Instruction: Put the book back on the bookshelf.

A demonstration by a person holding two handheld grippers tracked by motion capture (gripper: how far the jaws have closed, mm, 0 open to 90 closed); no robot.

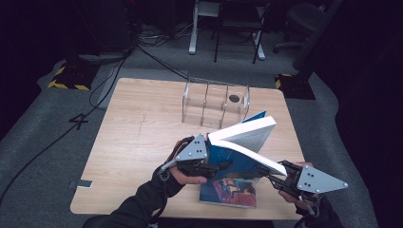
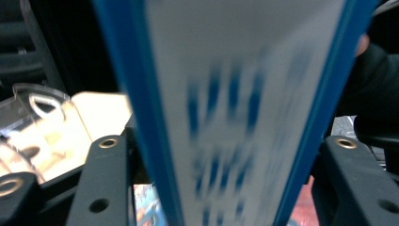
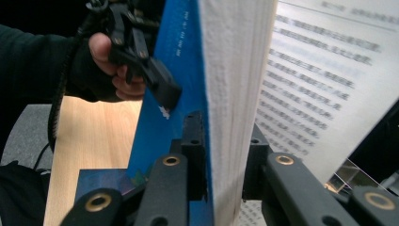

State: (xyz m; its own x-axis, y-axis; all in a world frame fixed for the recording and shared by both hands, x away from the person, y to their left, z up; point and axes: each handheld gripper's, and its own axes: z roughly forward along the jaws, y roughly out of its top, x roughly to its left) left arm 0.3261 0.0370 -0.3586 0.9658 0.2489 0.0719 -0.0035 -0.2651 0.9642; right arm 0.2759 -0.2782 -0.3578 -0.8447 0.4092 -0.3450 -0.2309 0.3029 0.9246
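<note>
I am holding the book (image 1: 240, 152) partly open above the near right part of the wooden table (image 1: 138, 142), spine toward the left gripper (image 1: 209, 167) and fore-edge toward the right gripper (image 1: 268, 172). The left gripper is straddling the blue spine, though I cannot tell whether its pads are pressing. The right gripper is pinching the thick block of pages at the fore-edge. The book's long axis is running toward the clear divided box (image 1: 216, 102) just behind it. Printed lines are showing on the open page, too blurred to read.
</note>
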